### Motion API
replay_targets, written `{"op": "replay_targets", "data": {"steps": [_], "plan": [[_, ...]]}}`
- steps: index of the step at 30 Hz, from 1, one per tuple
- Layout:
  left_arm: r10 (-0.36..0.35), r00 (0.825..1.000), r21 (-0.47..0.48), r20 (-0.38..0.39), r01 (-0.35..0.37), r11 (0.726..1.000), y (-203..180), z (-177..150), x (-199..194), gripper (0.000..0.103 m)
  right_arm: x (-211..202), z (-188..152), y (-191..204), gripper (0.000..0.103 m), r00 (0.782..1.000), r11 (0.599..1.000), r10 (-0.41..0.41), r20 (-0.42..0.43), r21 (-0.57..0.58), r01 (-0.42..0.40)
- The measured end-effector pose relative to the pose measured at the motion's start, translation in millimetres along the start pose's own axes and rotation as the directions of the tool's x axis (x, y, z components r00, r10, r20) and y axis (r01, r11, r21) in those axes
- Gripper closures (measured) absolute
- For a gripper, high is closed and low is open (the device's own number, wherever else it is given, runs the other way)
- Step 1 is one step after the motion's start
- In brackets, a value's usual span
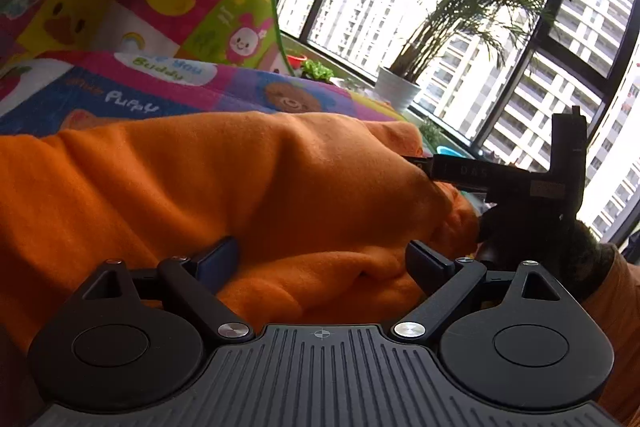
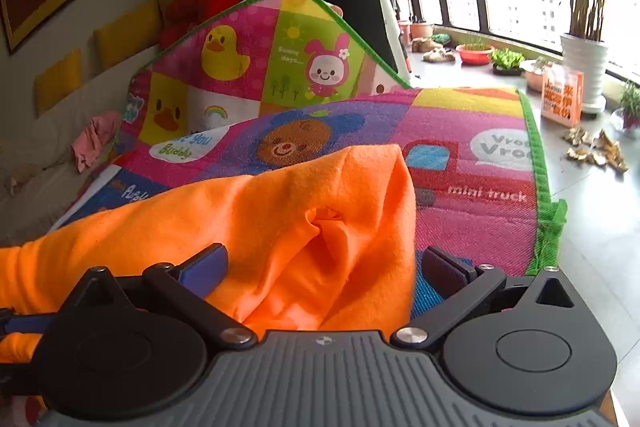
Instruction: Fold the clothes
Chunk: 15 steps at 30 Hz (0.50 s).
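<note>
A: Orange garment point(image 2: 280, 211) is bunched up on the cartoon play mat point(image 2: 460, 147), its far end reaching the bear print, and the mat's back part is propped up behind it.

B: What's around it?

A: To the right, bare floor with a white planter point(image 2: 584, 67) holding a tall palm, a red basin point(image 2: 474, 53) with what looks like green sprouts in it, hard to be sure, and an orange box point(image 2: 562, 99) standing just beside the planter.

B: And the tools?

A: Left tool point(image 1: 320, 259) is spread wide, pads clear of the cloth, orange folds lying loose between them. Right tool point(image 2: 324, 263) is also wide apart, gripping nothing; the garment's edge sits between its fingers. From the left view, the right tool's black body blocks the garment's right end.

B: Anything else?

A: A pink cloth point(image 2: 96, 139) on the pale sofa at left.
</note>
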<state>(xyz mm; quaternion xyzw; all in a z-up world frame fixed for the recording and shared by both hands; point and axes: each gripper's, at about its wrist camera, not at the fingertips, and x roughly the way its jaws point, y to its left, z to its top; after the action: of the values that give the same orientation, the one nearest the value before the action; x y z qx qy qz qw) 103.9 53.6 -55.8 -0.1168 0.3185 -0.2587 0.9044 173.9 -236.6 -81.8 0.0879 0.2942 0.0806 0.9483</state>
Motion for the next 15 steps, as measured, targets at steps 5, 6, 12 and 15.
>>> {"op": "replay_targets", "data": {"steps": [5,6,12,15], "plan": [[-0.024,1.000,-0.090,0.015,0.025,0.996,9,2,-3,0.009,-6,-2,8,0.000,0.998,0.997,-0.057,0.031,-0.042,0.058],[-0.025,1.000,-0.107,0.017,0.027,0.994,10,3,-3,0.009,-5,-1,8,0.000,0.998,0.997,-0.059,0.030,-0.042,0.060],[-0.009,0.997,-0.139,0.072,0.019,0.990,8,7,-36,0.006,2,3,-5,0.000,1.000,0.999,-0.021,-0.019,0.028,0.021],[0.018,0.999,-0.195,0.041,-0.009,0.981,23,4,-34,0.005,2,2,-7,0.000,0.999,0.999,-0.020,-0.025,0.034,0.021]]}}
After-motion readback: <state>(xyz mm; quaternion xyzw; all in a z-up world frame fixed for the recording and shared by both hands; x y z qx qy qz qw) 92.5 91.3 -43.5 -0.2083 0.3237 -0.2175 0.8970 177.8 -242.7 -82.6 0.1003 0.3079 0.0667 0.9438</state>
